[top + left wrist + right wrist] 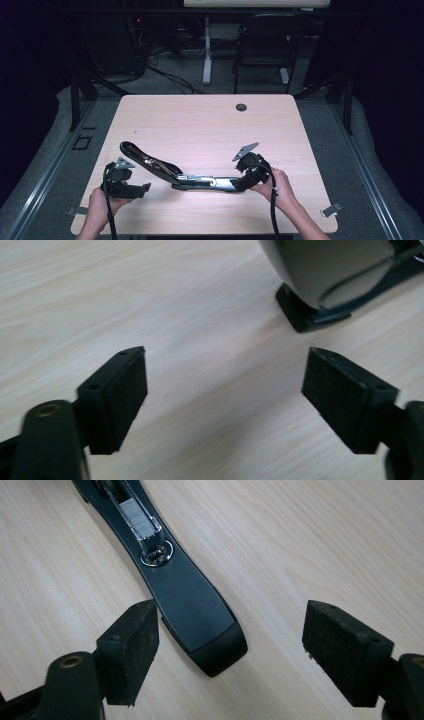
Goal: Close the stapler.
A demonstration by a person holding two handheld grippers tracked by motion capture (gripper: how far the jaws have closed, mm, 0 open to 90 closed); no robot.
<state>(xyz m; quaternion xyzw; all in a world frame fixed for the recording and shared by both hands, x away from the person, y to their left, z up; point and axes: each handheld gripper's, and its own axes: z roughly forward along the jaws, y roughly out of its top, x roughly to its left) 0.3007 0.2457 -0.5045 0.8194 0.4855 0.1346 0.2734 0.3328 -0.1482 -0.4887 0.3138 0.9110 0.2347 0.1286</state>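
A long black stapler (172, 172) lies swung open flat across the near half of the wooden table (200, 120), its raised top arm at the left and its base at the right. My left gripper (141, 190) is open just left of the hinge. In the left gripper view the left gripper (225, 385) has bare table between its pads, with the stapler's arm (325, 270) ahead to the right. My right gripper (232, 630) is open, and the rounded end of the stapler's base (192, 600) lies between its pads, nearer the left one. In the high view the right gripper (243, 181) sits at that end.
A round cable hole (241, 107) sits near the table's far edge. Behind the table stand a black chair (265, 45) and a white desk leg (207, 50). Cables trail from both grippers over the near edge.
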